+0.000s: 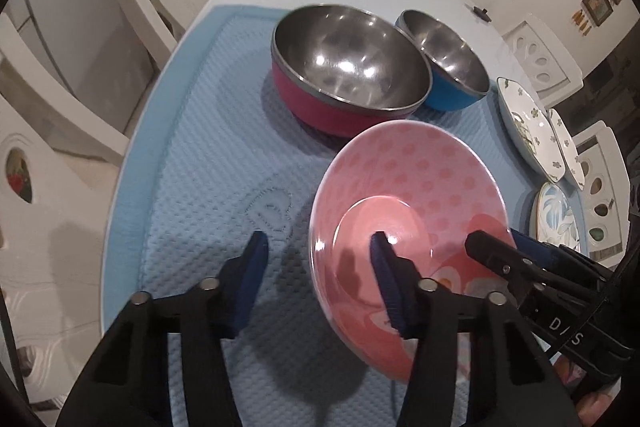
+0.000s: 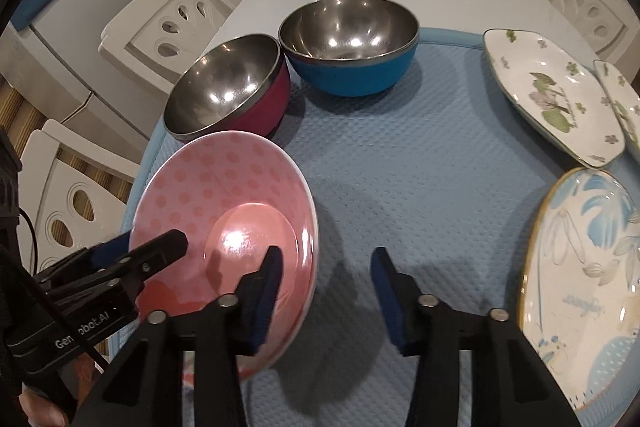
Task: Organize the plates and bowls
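The left gripper (image 1: pixel 318 247) stood at the left rim of the plate (image 1: pixel 420 179), pointing steeply down. One of its fingers (image 1: pixel 258 259) hung outside the rim, over the mat (image 1: pixel 192 147), and the other was inside the plate, near its flat centre. The jaws were spread, with the rim between them but the pads not pressing on it. It seemed placed so in order to close on the edge.

The plate, pink with dots, sat on the mat between the two grippers. Whether it lay flat or was already a little tipped could not be told through the fisheye lens.

Just behind the plate stood the red bowl (image 1: pixel 348 75), nearly touching its far rim. The blue bowl (image 1: pixel 448 59) was behind the plate too, further to the right and touching the red one. Both were upright and empty, probably waiting to be nested.

The right gripper (image 2: pixel 326 259) mirrored the left one at the right rim of the plate. It had one finger (image 2: pixel 268 279) inside, the other outside over the mat, and the jaws spread with nothing pinched. A grip from both sides would probably keep such a wide, shallow plate level when it is lifted.

Well to the right of the plate lay two flower plates (image 2: pixel 552 95), overlapping. A leaf plate (image 2: pixel 580 247) lay nearer, at the mat's edge. They were likely the stack where the pink one belongs.
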`<state>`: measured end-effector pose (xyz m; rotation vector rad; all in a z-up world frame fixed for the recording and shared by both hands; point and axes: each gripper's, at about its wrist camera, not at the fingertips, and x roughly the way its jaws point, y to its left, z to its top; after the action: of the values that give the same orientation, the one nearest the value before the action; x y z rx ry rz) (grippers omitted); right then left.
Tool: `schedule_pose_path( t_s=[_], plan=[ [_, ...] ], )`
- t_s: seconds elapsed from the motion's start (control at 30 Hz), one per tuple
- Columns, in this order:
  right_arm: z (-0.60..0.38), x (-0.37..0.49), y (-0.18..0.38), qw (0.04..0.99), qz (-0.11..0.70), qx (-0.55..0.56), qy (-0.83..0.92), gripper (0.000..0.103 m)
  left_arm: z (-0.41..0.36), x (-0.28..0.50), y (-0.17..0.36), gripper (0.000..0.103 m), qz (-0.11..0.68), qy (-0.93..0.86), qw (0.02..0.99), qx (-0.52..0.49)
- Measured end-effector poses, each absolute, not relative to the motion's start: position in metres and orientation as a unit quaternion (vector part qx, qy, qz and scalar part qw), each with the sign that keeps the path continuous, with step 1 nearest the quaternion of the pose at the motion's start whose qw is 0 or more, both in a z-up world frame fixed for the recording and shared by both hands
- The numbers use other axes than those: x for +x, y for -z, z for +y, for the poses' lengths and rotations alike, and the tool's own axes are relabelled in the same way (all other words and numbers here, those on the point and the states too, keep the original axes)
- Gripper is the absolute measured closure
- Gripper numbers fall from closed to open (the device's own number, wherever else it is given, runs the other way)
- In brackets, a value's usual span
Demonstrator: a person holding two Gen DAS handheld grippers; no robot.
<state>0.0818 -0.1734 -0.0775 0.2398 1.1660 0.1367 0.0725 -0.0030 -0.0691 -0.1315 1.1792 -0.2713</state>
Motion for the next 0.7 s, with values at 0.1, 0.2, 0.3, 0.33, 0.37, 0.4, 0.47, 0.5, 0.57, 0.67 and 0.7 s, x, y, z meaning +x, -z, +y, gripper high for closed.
schedule_pose_path(
  t_s=[0.1,0.2,0.3,0.33,0.37,0.4,0.47,0.5,0.57,0.67,0.7],
  plan=[
    [-0.172,0.086,0.081,0.825,0.548,0.115,-0.072,0.070,-0.003,0.074,0.075,0.078,0.561,0.133,0.815,-0.065],
    [-0.170,0.088,0.085,0.821,0.552,0.116,-0.084,0.080,-0.006,0.074,0.080,0.084,0.564,0.142,0.811,-0.066],
    [-0.164,0.087,0.087,0.820,0.554,0.113,-0.096,0.084,-0.011,0.070,0.079,0.083,0.563,0.153,0.810,-0.067],
    [-0.161,0.086,0.086,0.820,0.553,0.109,-0.102,0.084,-0.014,0.068,0.077,0.084,0.560,0.150,0.813,-0.061],
    [-0.158,0.085,0.084,0.821,0.553,0.102,-0.099,0.084,-0.016,0.066,0.076,0.084,0.557,0.146,0.816,-0.052],
    [-0.156,0.084,0.084,0.823,0.552,0.093,-0.092,0.084,-0.018,0.064,0.075,0.083,0.556,0.144,0.817,-0.046],
    [-0.157,0.083,0.085,0.822,0.553,0.098,-0.092,0.084,-0.016,0.062,0.075,0.084,0.557,0.148,0.816,-0.051],
    [-0.159,0.081,0.085,0.820,0.553,0.108,-0.094,0.084,-0.016,0.061,0.074,0.084,0.556,0.150,0.816,-0.054],
    [-0.160,0.078,0.082,0.823,0.549,0.107,-0.097,0.084,-0.017,0.056,0.072,0.084,0.553,0.152,0.818,-0.046],
    [-0.156,0.073,0.072,0.831,0.541,0.087,-0.095,0.084,-0.018,0.048,0.063,0.084,0.546,0.152,0.823,-0.037],
    [-0.155,0.069,0.067,0.833,0.538,0.085,-0.095,0.084,-0.016,0.044,0.059,0.084,0.542,0.154,0.825,-0.039]
  ],
)
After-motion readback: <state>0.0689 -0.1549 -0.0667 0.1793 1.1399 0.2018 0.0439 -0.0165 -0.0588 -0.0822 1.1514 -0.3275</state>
